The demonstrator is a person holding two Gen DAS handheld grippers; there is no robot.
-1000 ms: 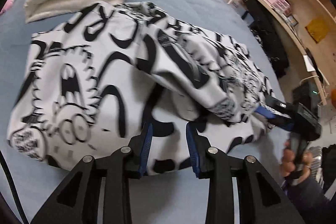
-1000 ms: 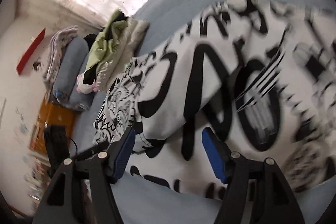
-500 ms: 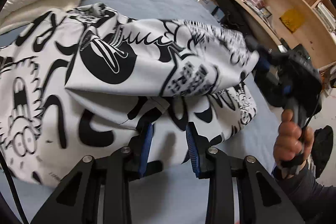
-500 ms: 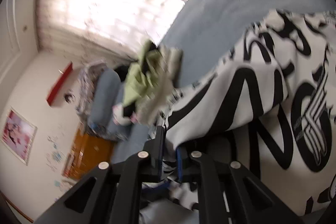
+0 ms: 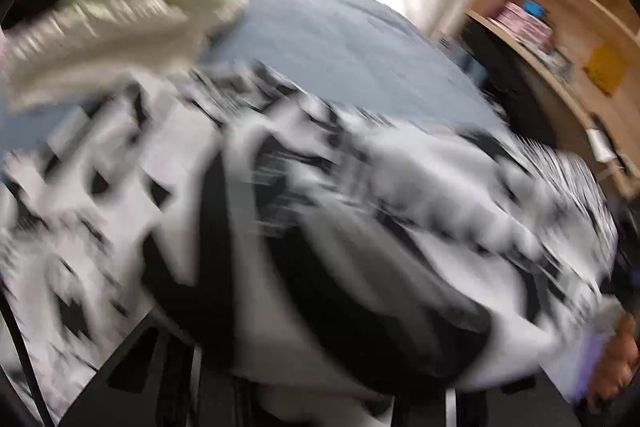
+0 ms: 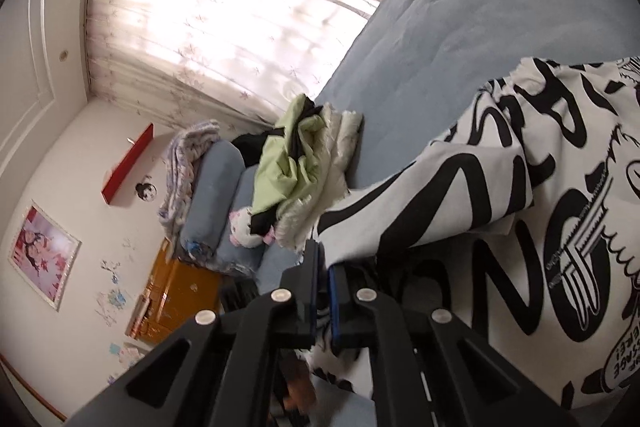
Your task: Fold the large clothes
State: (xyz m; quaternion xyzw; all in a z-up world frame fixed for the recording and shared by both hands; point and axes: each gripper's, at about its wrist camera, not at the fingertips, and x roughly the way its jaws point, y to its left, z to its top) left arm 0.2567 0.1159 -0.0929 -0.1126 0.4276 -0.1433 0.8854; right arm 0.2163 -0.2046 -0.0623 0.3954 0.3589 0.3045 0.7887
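Note:
A large white garment with bold black lettering point(image 6: 520, 227) lies on the blue bed point(image 6: 480, 27). My right gripper point(image 6: 323, 267) is shut on a corner of it and holds that flap raised off the layer beneath. The left wrist view is badly blurred. In it the garment point(image 5: 360, 227) fills the middle and drapes over my left gripper's fingers. Only that gripper's black frame point(image 5: 168, 379) shows at the bottom, so its jaws are hidden. A person's hand point(image 5: 620, 359) shows at the right edge.
A pile of green, cream and black clothes point(image 6: 304, 167) sits at the head of the bed, next to blue pillows point(image 6: 216, 195) and a plush toy point(image 6: 248, 231). Wooden shelves point(image 5: 560, 7) stand to the bed's right. A wooden nightstand point(image 6: 176, 295) is beyond the pillows.
My right gripper closed on the garment's corner and rose with it. The left wrist view swung across the bed, and cloth now covers the left fingers that showed before.

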